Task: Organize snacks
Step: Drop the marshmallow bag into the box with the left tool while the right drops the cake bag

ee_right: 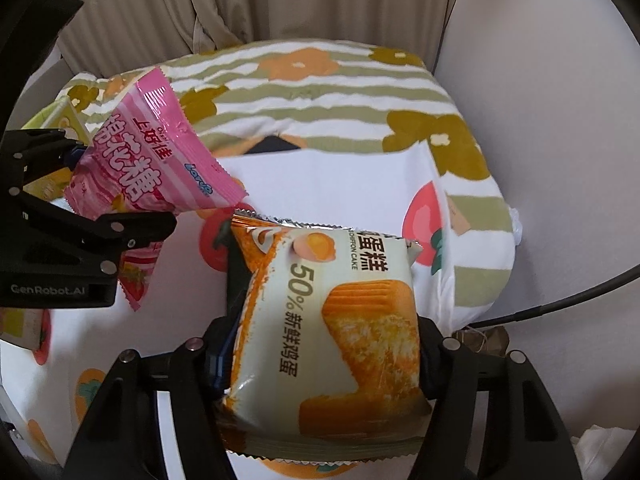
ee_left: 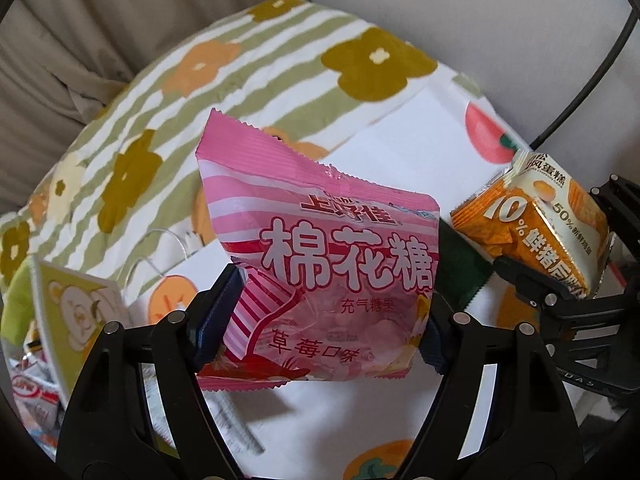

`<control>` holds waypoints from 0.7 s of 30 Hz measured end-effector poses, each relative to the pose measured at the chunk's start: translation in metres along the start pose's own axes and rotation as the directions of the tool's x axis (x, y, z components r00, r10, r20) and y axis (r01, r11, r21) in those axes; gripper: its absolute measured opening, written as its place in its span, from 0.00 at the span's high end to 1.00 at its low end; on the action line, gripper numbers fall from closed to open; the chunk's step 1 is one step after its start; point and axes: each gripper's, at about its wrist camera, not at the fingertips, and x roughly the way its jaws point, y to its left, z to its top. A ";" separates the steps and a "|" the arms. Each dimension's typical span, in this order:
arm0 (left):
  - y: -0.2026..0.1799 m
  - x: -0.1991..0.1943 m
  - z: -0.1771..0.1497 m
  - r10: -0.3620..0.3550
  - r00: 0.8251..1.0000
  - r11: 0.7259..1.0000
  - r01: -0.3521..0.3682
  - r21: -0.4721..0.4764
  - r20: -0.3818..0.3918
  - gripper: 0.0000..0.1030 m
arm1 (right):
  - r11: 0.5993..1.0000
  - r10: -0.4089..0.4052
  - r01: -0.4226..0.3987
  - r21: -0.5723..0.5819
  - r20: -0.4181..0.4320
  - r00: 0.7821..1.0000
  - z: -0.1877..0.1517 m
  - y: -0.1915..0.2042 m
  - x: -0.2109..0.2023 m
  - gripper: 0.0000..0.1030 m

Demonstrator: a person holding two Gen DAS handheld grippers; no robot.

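Observation:
My left gripper (ee_left: 320, 312) is shut on a pink marshmallow bag (ee_left: 320, 264) and holds it upright above the table. My right gripper (ee_right: 324, 344) is shut on an orange and cream chiffon cake packet (ee_right: 340, 320), also lifted. In the left wrist view the cake packet (ee_left: 536, 224) and the right gripper (ee_left: 560, 280) are at the right. In the right wrist view the pink bag (ee_right: 156, 160) and the left gripper (ee_right: 100, 196) are at the left. The two packets hang close together, apart from each other.
The table has a white cloth with fruit prints (ee_right: 320, 188) and a green-striped flower cloth (ee_right: 320, 92) at the back. A yellow bear-print box (ee_left: 76, 312) and loose snack packets (ee_left: 32, 400) lie at the left. A beige curtain (ee_right: 200, 8) hangs behind; a black cable (ee_right: 560, 308) runs at right.

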 end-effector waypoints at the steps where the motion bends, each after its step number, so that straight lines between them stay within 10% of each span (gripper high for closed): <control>1: 0.001 -0.007 -0.001 0.001 1.000 1.000 -0.001 -0.003 0.011 0.27 | 1.000 -0.001 0.001 0.002 0.007 1.000 0.002 0.002 -0.004 0.39; 21: 0.154 -0.179 -0.082 0.168 0.968 0.952 -0.110 -0.286 0.187 0.27 | 0.964 0.212 -0.173 -0.200 0.188 0.959 0.073 0.163 -0.116 0.39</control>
